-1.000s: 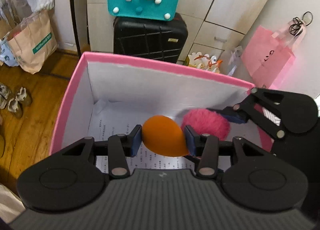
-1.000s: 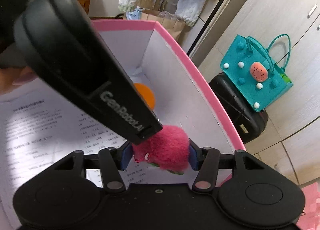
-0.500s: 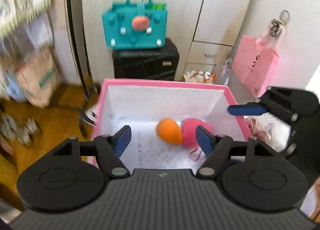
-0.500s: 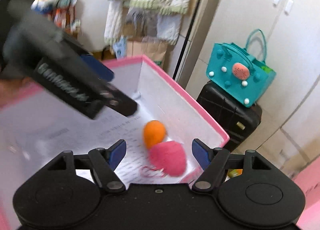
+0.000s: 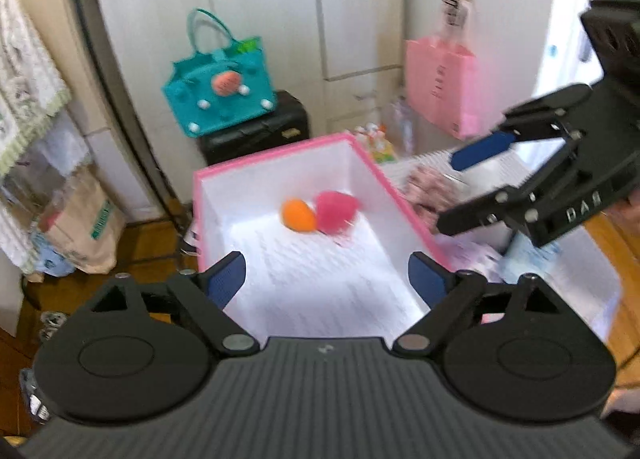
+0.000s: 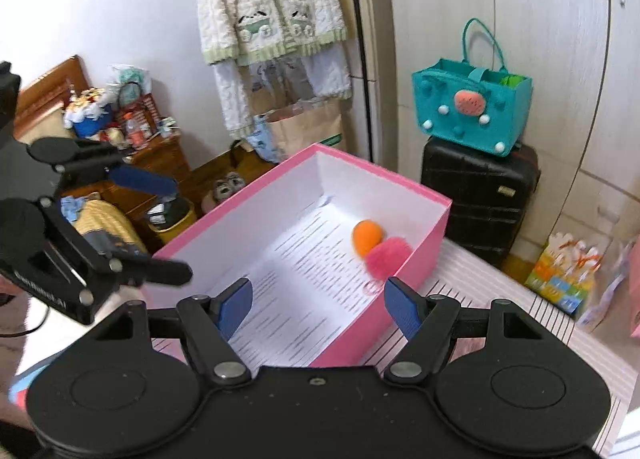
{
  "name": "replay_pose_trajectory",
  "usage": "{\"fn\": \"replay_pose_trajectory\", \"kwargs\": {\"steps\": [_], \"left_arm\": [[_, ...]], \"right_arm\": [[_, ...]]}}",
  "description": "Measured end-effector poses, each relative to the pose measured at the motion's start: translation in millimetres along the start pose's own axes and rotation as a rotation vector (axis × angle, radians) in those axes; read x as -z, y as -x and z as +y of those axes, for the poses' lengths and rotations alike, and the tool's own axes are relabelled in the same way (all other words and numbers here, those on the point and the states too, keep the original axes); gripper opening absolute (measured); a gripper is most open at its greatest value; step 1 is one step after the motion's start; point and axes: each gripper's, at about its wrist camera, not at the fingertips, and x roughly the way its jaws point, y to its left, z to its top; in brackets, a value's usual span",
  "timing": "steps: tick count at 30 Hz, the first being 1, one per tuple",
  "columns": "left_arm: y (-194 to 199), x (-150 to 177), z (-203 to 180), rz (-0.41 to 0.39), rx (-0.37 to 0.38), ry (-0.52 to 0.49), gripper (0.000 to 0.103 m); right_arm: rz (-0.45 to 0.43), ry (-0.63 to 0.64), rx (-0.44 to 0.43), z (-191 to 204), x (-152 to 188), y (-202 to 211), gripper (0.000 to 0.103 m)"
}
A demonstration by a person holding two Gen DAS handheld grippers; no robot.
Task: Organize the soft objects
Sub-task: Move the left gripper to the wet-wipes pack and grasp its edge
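An orange soft ball and a pink fluffy ball lie side by side, touching, on the printed paper lining the far end of a pink box. My left gripper hovers above the box's near end, its jaws still opening with nothing between them. In the right wrist view the orange ball and the pink ball rest near the far corner of the box. My right gripper stands open and empty above the box's near side. Each gripper shows in the other's view, raised beside the box.
A teal felt bag sits on a black suitcase behind the box. A pink paper bag hangs at the right, a brown paper bag stands on the wooden floor at the left. Clothes hang on the wall.
Both grippers let go of their balls, opened wide and rose back out of the box. The orange and pink balls now lie on the box floor, farther away.
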Motion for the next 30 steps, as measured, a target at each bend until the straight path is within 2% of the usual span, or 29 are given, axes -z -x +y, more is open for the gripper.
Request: {"fn": "replay_pose_trajectory", "kwargs": {"steps": [6,8,13,18,23,26,30], "left_arm": [[23,17,-25,0.017,0.036,-0.036,0.089],[28,23,-31,0.021,0.040,-0.039,0.095],[39,39,-47,0.038,0.038,-0.051,0.096],[43,53,-62,0.060,0.103,-0.015,0.096],[36,61,-89,0.062,0.117,-0.083,0.096],[28,65,-106,0.076,0.159,-0.112,0.096],[10,66,-122,0.107,0.224,-0.105,0.096]], "right_arm": [[-0.011,0.022,0.010,19,17,35,0.078],[-0.018,0.040,0.009,24,25,47,0.078],[-0.046,0.056,0.014,32,52,75,0.078],[-0.054,0.042,0.055,33,87,94,0.081],[-0.059,0.006,0.093,24,121,104,0.083],[-0.043,-0.009,0.124,15,140,104,0.083],[-0.026,-0.020,0.118,2,161,104,0.083]]}}
